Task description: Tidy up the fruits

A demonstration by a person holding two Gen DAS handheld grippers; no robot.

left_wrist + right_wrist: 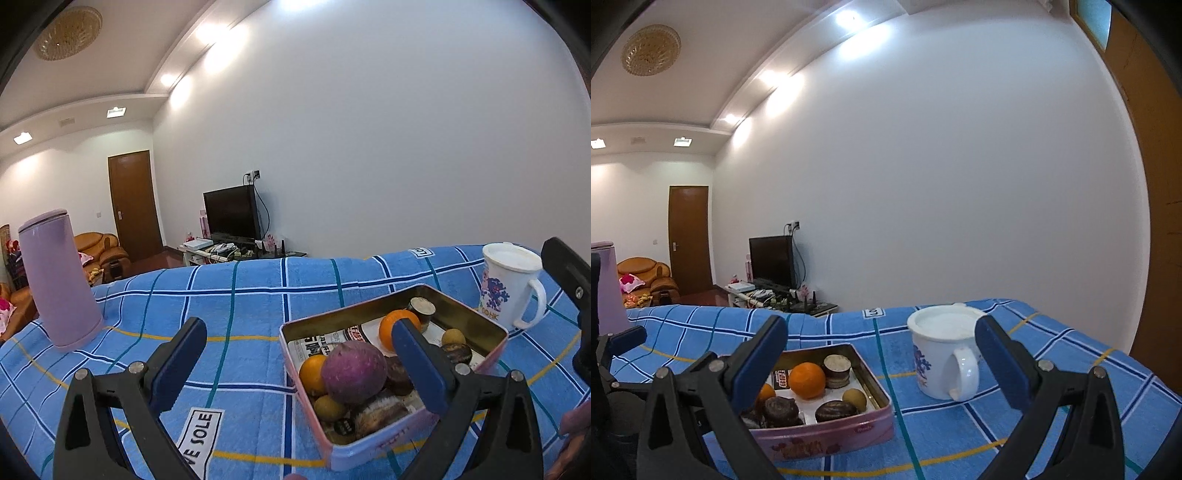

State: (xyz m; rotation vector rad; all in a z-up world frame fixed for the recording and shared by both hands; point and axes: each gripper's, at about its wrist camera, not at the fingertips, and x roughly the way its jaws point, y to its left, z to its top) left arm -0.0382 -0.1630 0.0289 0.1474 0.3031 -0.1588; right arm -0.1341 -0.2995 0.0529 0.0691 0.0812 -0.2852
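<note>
A pink tin box (pixel 391 441) sits on the blue checked cloth and holds a large purple fruit (pixel 354 371), two oranges (pixel 397 326), small yellow-brown fruits (pixel 453 336) and dark round cakes. It also shows in the right wrist view (pixel 827 441), with an orange (pixel 807 380) in it. My left gripper (pixel 299 363) is open and empty, low over the cloth, its right finger over the tin. My right gripper (pixel 881 363) is open and empty, between the tin and a white mug (pixel 940 354).
A tall lilac flask (pixel 59 284) stands at the left on the cloth. The white mug (pixel 508 284) with a blue print stands right of the tin. The right gripper shows at the left wrist view's right edge (pixel 570 295). A TV and sofa are beyond.
</note>
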